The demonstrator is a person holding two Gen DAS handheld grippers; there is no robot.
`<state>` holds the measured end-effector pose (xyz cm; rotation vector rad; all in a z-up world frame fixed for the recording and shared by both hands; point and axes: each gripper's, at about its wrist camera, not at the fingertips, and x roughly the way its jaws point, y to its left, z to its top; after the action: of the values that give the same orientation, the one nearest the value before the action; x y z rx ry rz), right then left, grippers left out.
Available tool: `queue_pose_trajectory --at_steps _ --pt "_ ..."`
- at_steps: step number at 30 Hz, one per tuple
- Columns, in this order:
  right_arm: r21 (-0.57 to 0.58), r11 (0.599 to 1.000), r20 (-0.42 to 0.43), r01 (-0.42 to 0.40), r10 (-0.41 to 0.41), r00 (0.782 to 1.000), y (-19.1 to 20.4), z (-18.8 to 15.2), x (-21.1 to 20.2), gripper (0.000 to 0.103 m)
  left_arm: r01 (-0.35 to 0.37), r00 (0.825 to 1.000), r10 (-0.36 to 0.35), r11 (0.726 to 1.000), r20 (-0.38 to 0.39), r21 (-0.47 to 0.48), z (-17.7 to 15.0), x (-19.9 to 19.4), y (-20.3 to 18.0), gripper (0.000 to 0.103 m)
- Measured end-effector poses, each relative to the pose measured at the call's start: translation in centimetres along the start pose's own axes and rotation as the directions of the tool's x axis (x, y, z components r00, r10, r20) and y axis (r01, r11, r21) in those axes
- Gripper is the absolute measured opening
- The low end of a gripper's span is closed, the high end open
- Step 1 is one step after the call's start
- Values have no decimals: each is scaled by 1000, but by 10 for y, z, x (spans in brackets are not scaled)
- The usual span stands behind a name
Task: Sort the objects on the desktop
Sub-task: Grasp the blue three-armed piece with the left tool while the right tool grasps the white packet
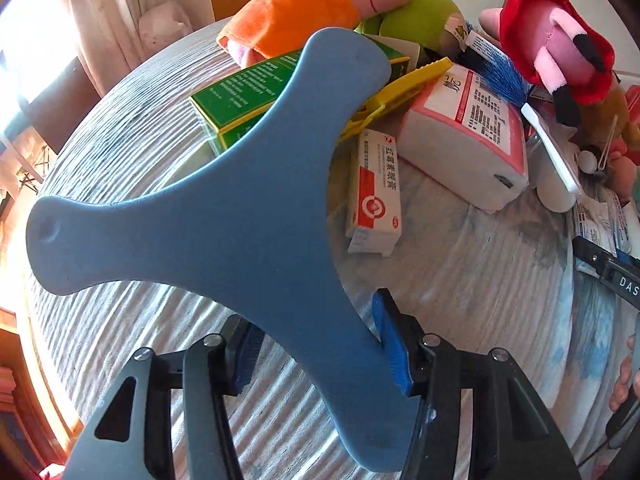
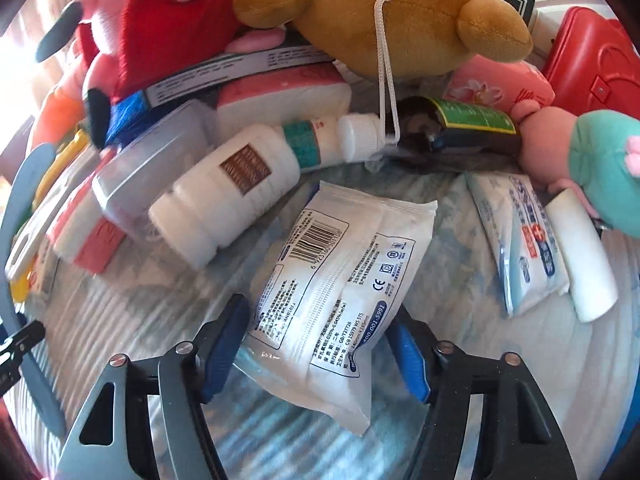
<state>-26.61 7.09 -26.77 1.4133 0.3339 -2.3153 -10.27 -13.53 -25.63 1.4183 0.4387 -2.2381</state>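
The left tongs (image 1: 320,354) pinch one arm of a blue three-armed piece (image 1: 208,216), lifted above the striped cloth (image 1: 120,320), probably so it clears the pile; its long arm points away towards the green box (image 1: 240,100). The right tongs (image 2: 320,344) straddle a white wipes packet (image 2: 340,280) lying flat on the cloth, pads at its sides, whether pressing I cannot tell; its long axis runs away from them, towards the white bottle (image 2: 224,208) just beyond.

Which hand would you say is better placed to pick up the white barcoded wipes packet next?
Right, probably. The right gripper already straddles the white wipes packet, a finger on each side. The left gripper is occupied with a blue three-armed plastic piece.
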Motion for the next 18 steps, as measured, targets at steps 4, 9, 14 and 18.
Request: queue_pose_trajectory --at_steps 4,9,14,18 --pt "-17 1000 -13 5 -5 1000 3 -19 -10 68 6 1000 -6 1000 21 -4 -4 -7 1 52" --pt "2 1000 -6 -16 16 1000 3 -24 -12 84 -19 999 20 1000 43 -20 -1 -12 -6 55" --pt "15 1000 11 16 -16 1000 9 -25 -8 88 -21 998 22 1000 58 -23 1 -17 -12 52" --pt "4 1000 18 2 -2 1000 10 -24 -15 56 5 999 -4 1000 40 -13 0 -25 -19 36"
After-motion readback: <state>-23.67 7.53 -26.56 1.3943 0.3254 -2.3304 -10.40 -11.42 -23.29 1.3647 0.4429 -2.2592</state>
